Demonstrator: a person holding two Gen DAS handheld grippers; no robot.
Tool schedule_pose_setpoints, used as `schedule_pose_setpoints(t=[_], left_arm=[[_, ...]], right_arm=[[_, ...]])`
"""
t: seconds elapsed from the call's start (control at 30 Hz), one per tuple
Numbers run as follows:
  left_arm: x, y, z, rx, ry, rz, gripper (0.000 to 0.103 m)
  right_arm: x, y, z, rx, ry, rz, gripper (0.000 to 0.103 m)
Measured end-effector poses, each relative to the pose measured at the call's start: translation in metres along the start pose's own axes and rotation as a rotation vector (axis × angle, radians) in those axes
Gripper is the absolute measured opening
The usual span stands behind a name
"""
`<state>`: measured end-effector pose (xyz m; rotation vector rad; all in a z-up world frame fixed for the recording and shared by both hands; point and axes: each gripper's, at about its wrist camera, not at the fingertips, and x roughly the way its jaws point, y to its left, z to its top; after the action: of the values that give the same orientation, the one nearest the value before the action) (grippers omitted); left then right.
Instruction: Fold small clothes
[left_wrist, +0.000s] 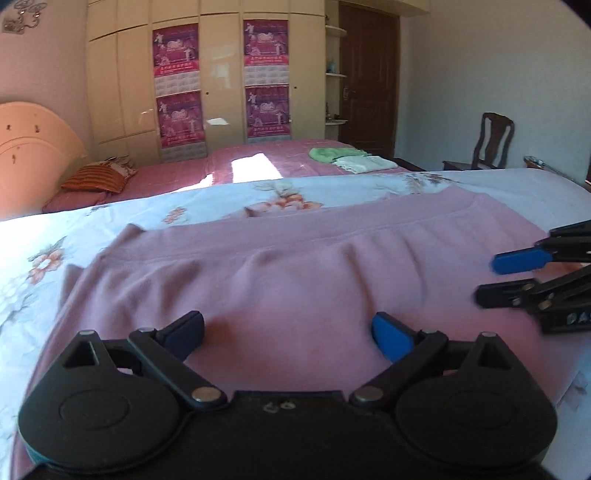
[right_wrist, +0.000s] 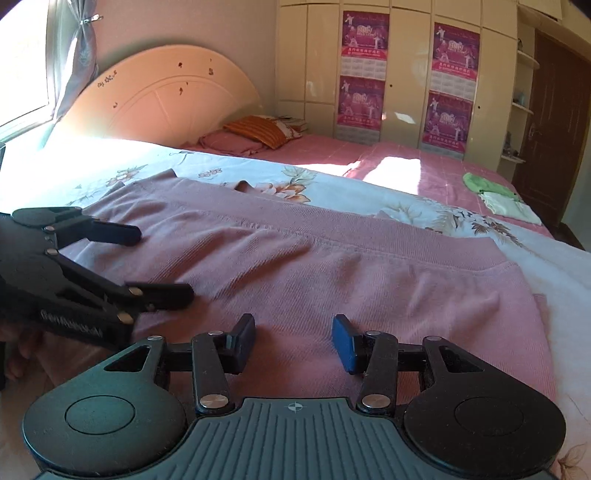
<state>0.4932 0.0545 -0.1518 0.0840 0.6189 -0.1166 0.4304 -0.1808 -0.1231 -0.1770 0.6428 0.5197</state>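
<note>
Pink garment: spread flat on floral sheet, centre frame, long axis left to right. Left gripper: bottom centre, jaws apart, empty, over near hem. Right gripper: bottom centre, jaws apart, empty, beside the left. Both about equally near; cloth lies directly ahead.

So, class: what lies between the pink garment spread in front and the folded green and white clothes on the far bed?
In both wrist views, a strip of white floral sheet borders the pink garment; beyond it, pink bedcover reaches the folded clothes.
</note>
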Motion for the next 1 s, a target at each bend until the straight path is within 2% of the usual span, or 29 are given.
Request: schedule_pose_setpoints(t=[0.03,0.1,0.17,0.23,0.27,0.3,0.33,0.4,0.5,0.57,0.63,0.67,0.7,0.73,0.8,0.9,0.93,0.97,1.0], left_arm=[[-0.008,0.018,-0.008,-0.031,0.008,0.016,0.103],[-0.025,0.058,-0.025,-0.135,0.02,0.054,0.103],[-0.039,0.082,-0.035,-0.191,0.006,0.054,0.102],[-0.04,0.091,-0.035,-0.198,0.068,0.144,0.102],[-0.039,0.095,-0.036,-0.223,0.082,0.141,0.102],[-0.044,0.098,-0.033,-0.261,0.064,0.153,0.099],[-0.049,0.097,-0.031,-0.28,0.049,0.182,0.088],[-0.065,0.084,-0.025,-0.278,-0.011,0.179,0.088],[-0.08,0.043,-0.02,-0.183,-0.087,0.108,0.094],[-0.075,0.017,-0.017,-0.119,-0.071,0.066,0.095],[-0.061,-0.007,-0.021,-0.096,-0.011,0.024,0.097],[-0.05,-0.014,-0.027,-0.1,0.067,-0.005,0.097],[-0.044,-0.02,-0.033,-0.103,0.095,0.009,0.099],[-0.049,-0.023,-0.037,-0.092,0.065,0.021,0.098],[-0.053,-0.02,-0.04,-0.101,0.065,0.013,0.098],[-0.057,-0.003,-0.045,-0.106,0.067,0.039,0.1],[-0.059,0.006,-0.046,-0.114,0.067,0.049,0.1],[-0.062,0.015,-0.048,-0.123,0.066,0.064,0.1],[-0.065,0.025,-0.051,-0.13,0.069,0.081,0.1]], right_arm=[[-0.007,-0.011,-0.005,0.012,0.003,-0.027,0.045],[-0.021,-0.043,-0.022,0.087,0.023,-0.107,0.046],[-0.036,-0.074,-0.04,0.193,0.046,-0.162,0.046],[-0.042,-0.081,-0.045,0.211,0.037,-0.157,0.045],[-0.042,-0.076,-0.043,0.188,0.044,-0.172,0.046],[-0.041,-0.071,-0.039,0.174,0.051,-0.192,0.046],[-0.044,-0.065,-0.033,0.181,0.043,-0.214,0.046],[-0.061,-0.05,-0.025,0.214,-0.034,-0.196,0.046],[-0.07,-0.011,-0.015,0.196,-0.068,-0.1,0.046],[-0.064,0.025,-0.012,0.122,-0.063,-0.05,0.046],[-0.051,0.054,-0.015,0.065,-0.02,-0.042,0.046],[-0.039,0.065,-0.022,0.055,0.037,-0.065,0.046],[-0.036,0.072,-0.028,0.044,0.043,-0.097,0.046],[-0.037,0.08,-0.035,0.014,0.019,-0.128,0.046],[-0.04,0.088,-0.043,-0.043,0.024,-0.153,0.046],[-0.046,0.066,-0.045,0.003,0.032,-0.147,0.046],[-0.052,0.053,-0.048,0.03,0.022,-0.2,0.045],[-0.061,0.035,-0.052,0.061,0.009,-0.307,0.045],[-0.068,0.018,-0.058,0.098,0.008,-0.361,0.045]])
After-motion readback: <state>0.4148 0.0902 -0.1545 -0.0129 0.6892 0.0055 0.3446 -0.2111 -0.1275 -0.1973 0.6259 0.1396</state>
